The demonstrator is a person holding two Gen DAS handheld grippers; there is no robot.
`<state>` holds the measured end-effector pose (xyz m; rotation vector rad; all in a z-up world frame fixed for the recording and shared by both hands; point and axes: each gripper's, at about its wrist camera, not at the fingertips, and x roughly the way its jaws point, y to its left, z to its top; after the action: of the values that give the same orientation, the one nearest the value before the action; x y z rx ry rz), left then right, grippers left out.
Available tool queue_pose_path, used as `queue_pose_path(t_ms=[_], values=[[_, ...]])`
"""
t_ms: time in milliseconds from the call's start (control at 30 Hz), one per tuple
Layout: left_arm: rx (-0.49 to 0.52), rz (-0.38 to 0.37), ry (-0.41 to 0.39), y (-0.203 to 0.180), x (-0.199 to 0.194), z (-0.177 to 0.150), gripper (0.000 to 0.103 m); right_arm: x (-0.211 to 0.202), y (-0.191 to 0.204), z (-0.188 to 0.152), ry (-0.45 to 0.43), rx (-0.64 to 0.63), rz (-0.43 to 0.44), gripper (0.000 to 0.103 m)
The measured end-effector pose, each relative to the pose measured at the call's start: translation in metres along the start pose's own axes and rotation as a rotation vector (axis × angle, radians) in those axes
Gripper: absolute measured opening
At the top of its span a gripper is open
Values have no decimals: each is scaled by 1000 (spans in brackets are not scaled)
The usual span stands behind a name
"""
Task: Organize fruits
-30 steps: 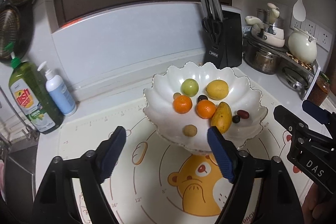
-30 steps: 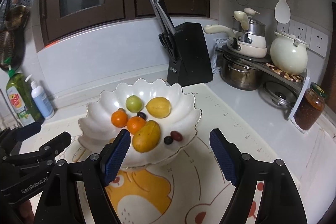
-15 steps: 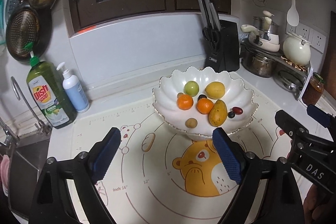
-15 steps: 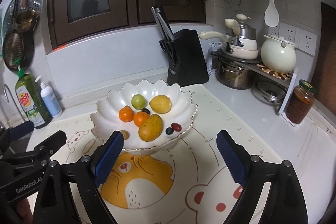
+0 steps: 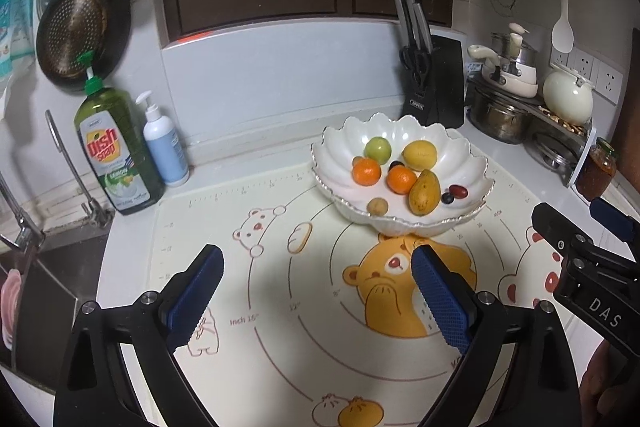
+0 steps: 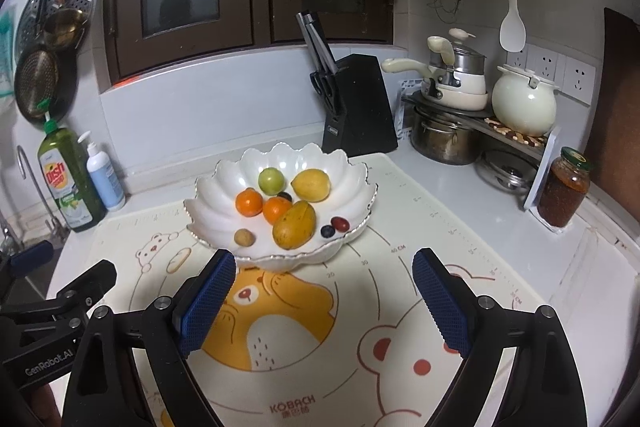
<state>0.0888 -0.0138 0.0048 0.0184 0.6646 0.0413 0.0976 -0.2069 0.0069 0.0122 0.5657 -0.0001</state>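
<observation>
Blue ribbed pads face each other on both tools, two pads per tool. Left tool (image 5: 316,291): jaws wide apart, just been opening, nothing between them but the printed baking mat (image 5: 280,307). Right tool (image 6: 324,291): jaws likewise wide apart, widened in the past second, nothing held. Each tool shows at the edge of the other's view, with a bit of hand behind it.

Mat lies flat on the white surface (image 6: 460,187), printed with bear cartoons and ruler marks.

One white scalloped bowl (image 5: 468,163) stands on the far part of the mat, beyond both tools and untouched. Fruit count inside, near to far: one small tan round fruit (image 5: 377,205); one yellow-brown mango (image 5: 424,191); one dark berry (image 5: 447,198) just beside one red oval fruit (image 5: 458,191); two oranges (image 5: 366,171), the second touching the mango; one dark grape (image 5: 396,165) partly hidden between them; one green round fruit (image 5: 377,148); one lemon (image 5: 419,155). Nine pieces in all.

Back of the surface: one green dish soap bottle (image 5: 114,151), one white pump bottle (image 5: 164,143) beside it, one black knife block (image 6: 358,107), one jar (image 6: 564,187) at the right, a rack of pots (image 6: 460,107).
</observation>
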Motion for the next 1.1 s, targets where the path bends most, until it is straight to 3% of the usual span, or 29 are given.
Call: queue_pose_path(t_ms=[667,1100], values=[[-28,27,6,11,-21,-31,99,-22,8,-22,2,-5,4,91],[-44,29,-3,15,-30,-32,99,-29,7,-26,-4,-4,2,91]])
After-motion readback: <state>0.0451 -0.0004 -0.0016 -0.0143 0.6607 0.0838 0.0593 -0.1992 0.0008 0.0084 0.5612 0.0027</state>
